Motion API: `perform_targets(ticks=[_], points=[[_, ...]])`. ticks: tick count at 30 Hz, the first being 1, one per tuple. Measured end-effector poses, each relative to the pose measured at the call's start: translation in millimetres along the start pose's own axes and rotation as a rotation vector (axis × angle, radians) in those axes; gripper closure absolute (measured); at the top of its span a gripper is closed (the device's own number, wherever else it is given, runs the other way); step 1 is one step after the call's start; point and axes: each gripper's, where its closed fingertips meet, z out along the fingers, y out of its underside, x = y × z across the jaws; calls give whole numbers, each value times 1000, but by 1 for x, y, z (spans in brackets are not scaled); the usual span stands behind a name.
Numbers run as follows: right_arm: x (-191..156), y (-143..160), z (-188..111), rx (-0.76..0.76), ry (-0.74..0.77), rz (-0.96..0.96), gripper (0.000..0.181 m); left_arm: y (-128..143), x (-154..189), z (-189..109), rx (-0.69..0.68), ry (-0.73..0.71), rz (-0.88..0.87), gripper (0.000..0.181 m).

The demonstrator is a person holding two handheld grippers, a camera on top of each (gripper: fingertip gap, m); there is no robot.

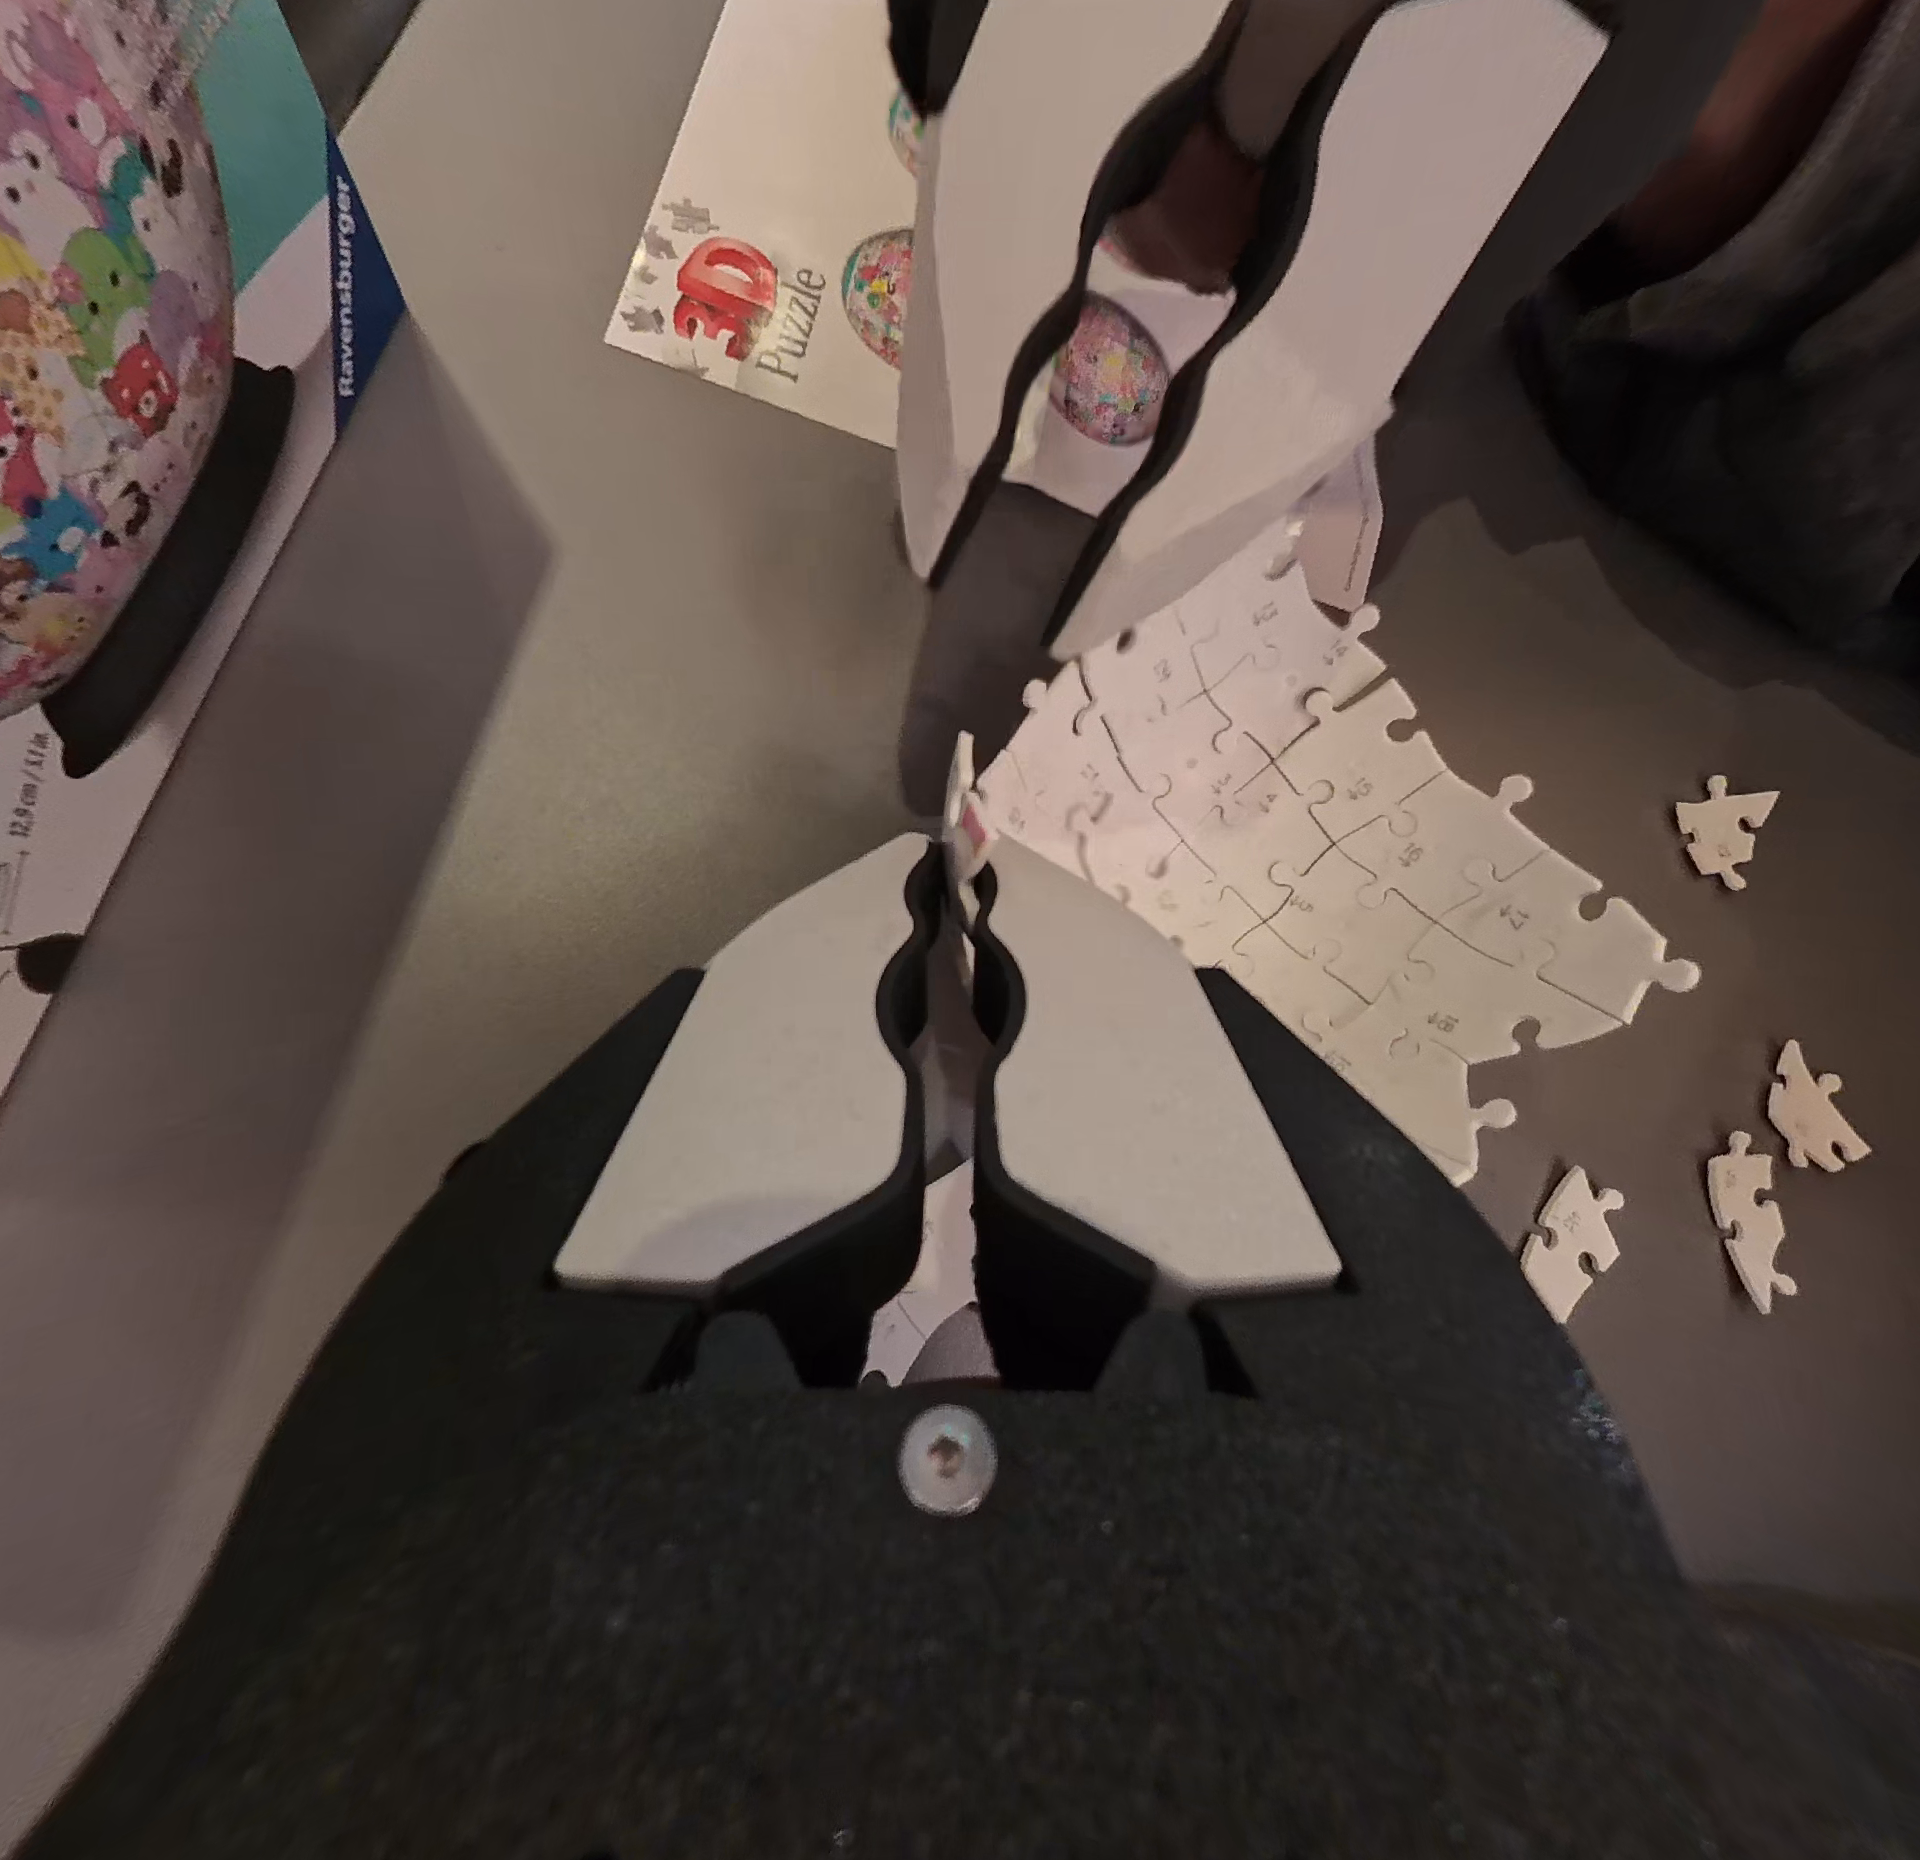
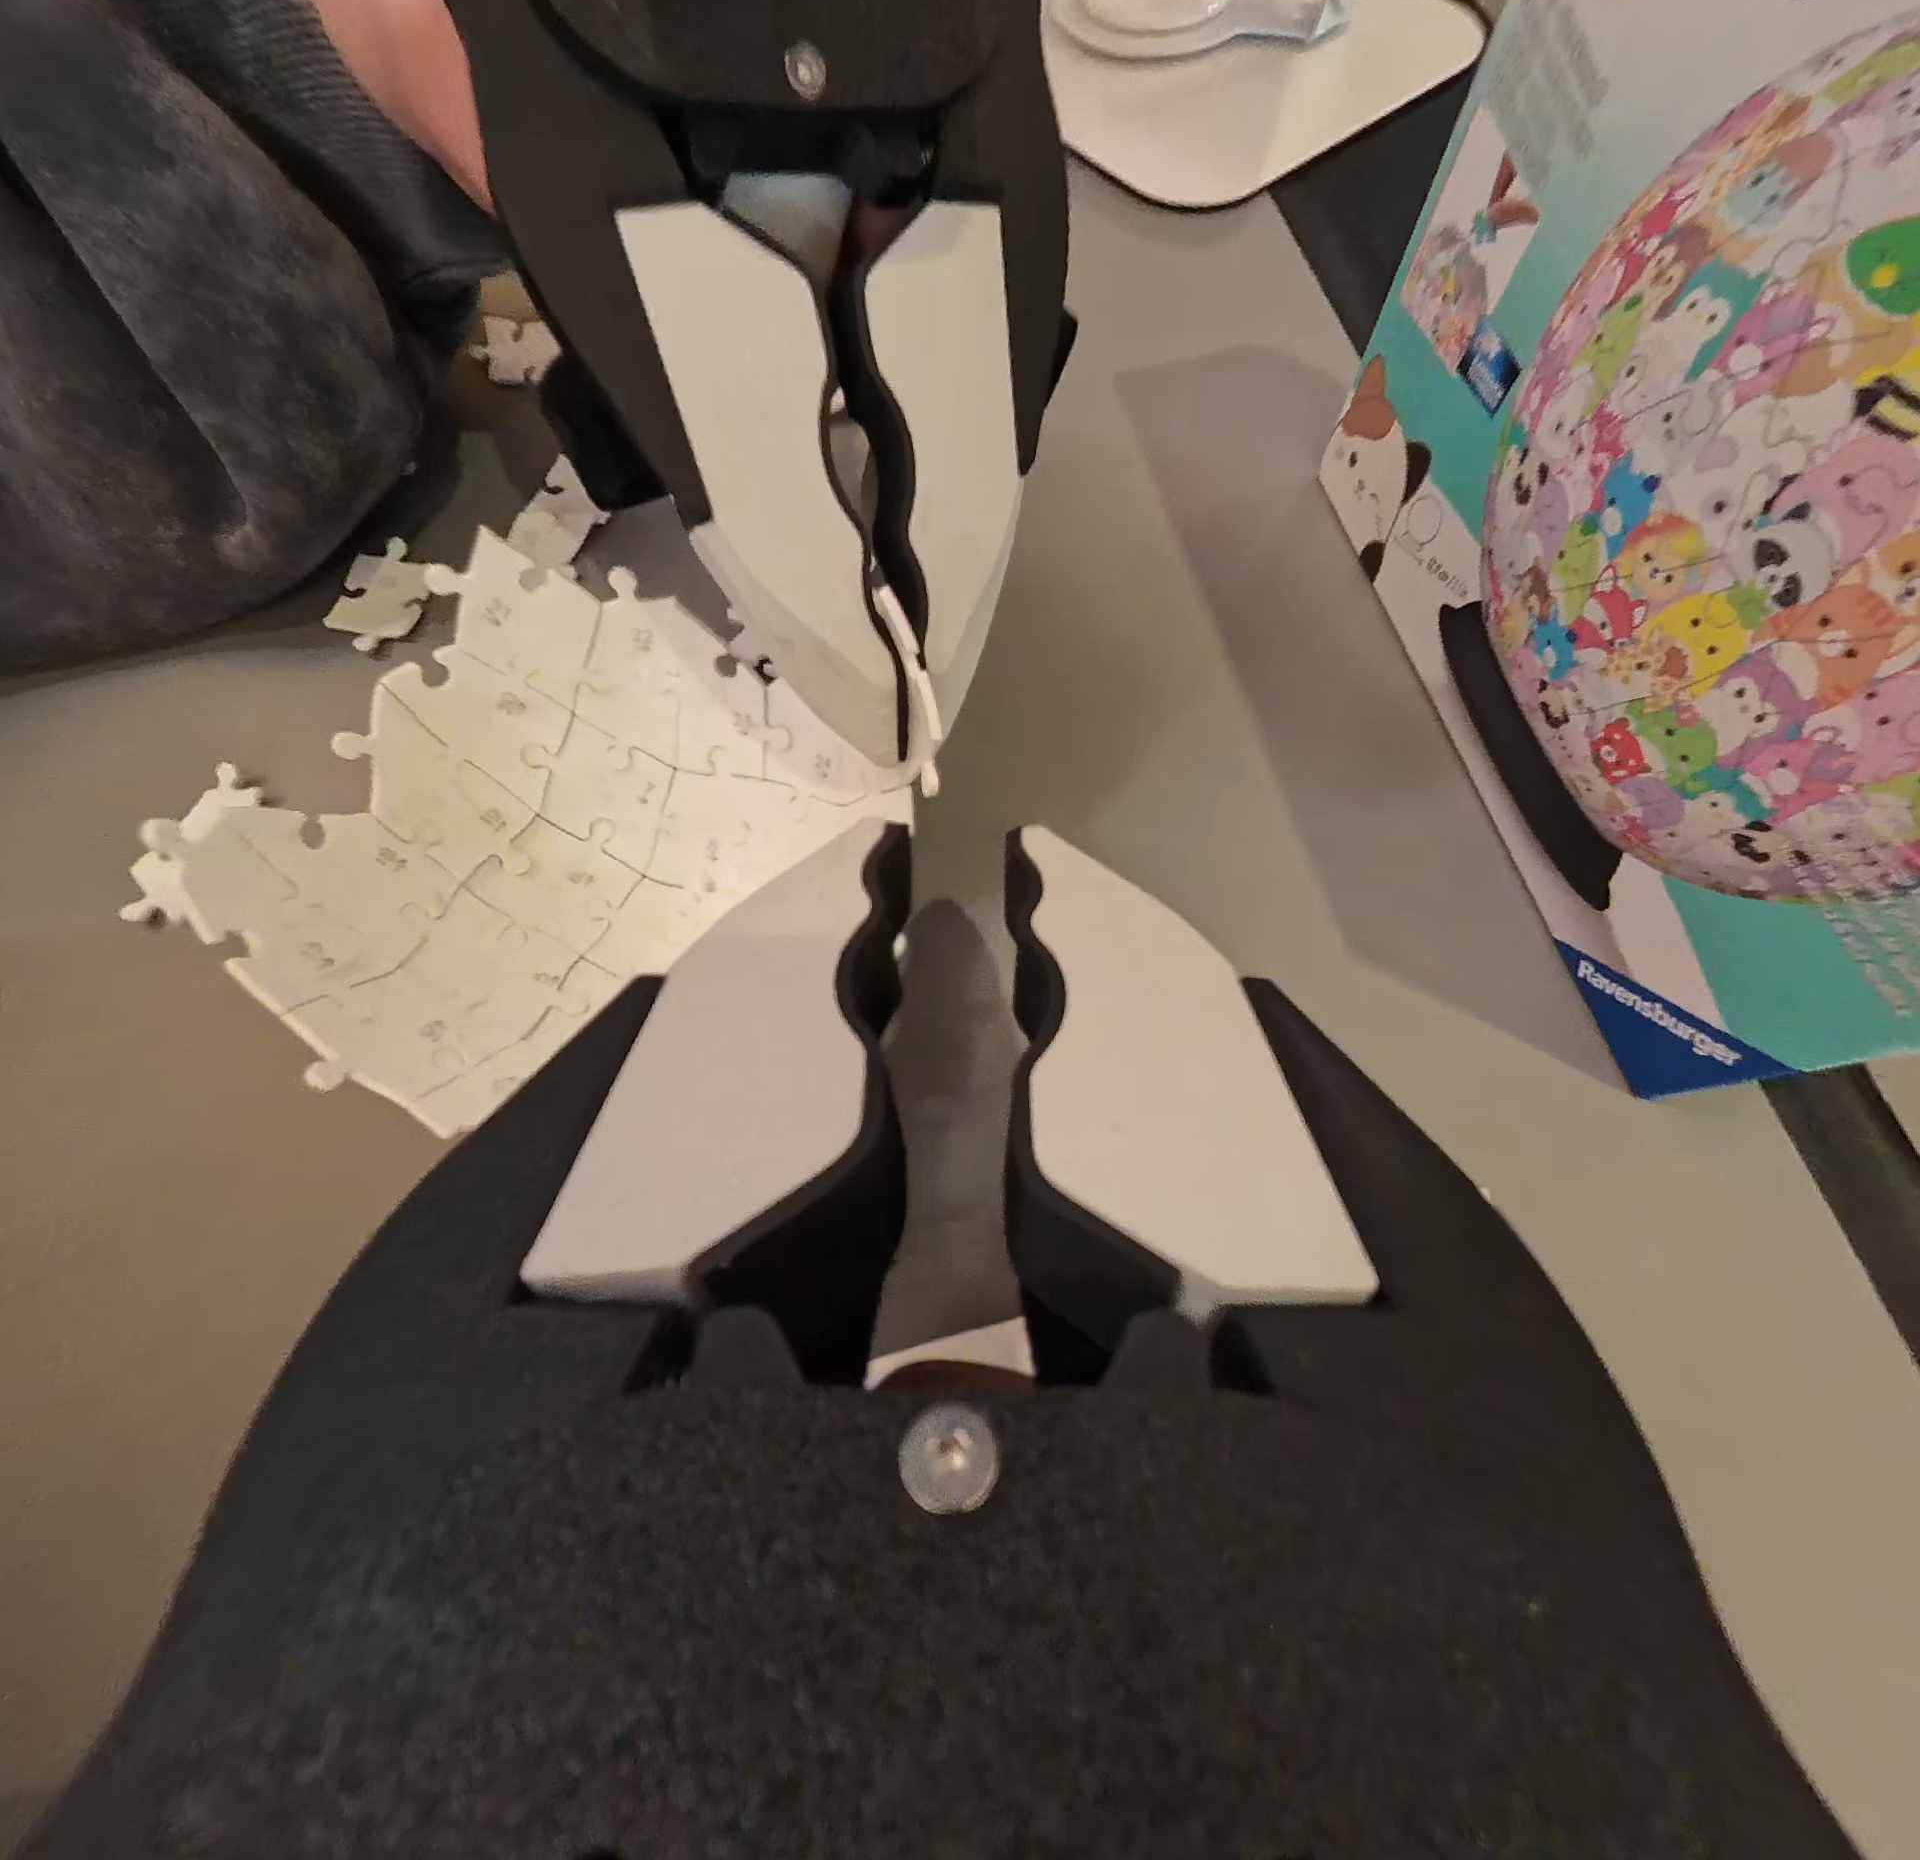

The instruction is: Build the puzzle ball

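Note:
My left gripper (image 1: 956, 860) is shut on a white puzzle piece (image 1: 968, 823), held edge-on at the near corner of the joined puzzle section (image 1: 1330, 875). That section lies white side up on the grey table. I cannot tell whether the piece is locked into it. In the right wrist view the left gripper (image 2: 914, 761) comes down from above with the piece (image 2: 916, 693) between its tips, beside the section (image 2: 499, 834). My right gripper (image 2: 958, 844) is open and empty, just in front of the left one's tips. It also shows in the left wrist view (image 1: 1003, 610), hanging over the section's far edge.
Several loose pieces (image 1: 1725, 834) lie right of the section, and more lie at its far side (image 2: 384, 589). The puzzle box (image 2: 1662, 615) stands on the table edge. A leaflet (image 1: 748, 283) lies behind. A white tray (image 2: 1247, 96) and dark fabric (image 2: 156, 304) border the area. Less than 4 cm separates the two grippers' tips.

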Motion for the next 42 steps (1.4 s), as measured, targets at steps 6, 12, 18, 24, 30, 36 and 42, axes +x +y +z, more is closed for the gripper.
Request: perform_targets(ticks=[6,12,18,24,30,36,42], points=[[-6,-3,-24,-86,-4,37,160,0,0,0,-4,-6,4,179],[-61,0,-17,-362,-136,-80,152,0,-1,-1,-3,-7,0,179],[-57,26,9,-604,-56,-226,145,-1,-1,-2,-2,-10,-2,179],[-36,-8,-21,-480,114,-262,149,-11,-1,-9,27,-58,41,179],[-32,-22,-51,-223,170,-52,145,-14,-3,-14,23,-103,65,179],[-60,6,-12,-338,71,-164,145,-22,-8,-21,37,-183,105,179],[-48,9,9,-366,170,-228,142,-24,-8,-27,21,-222,134,179]])
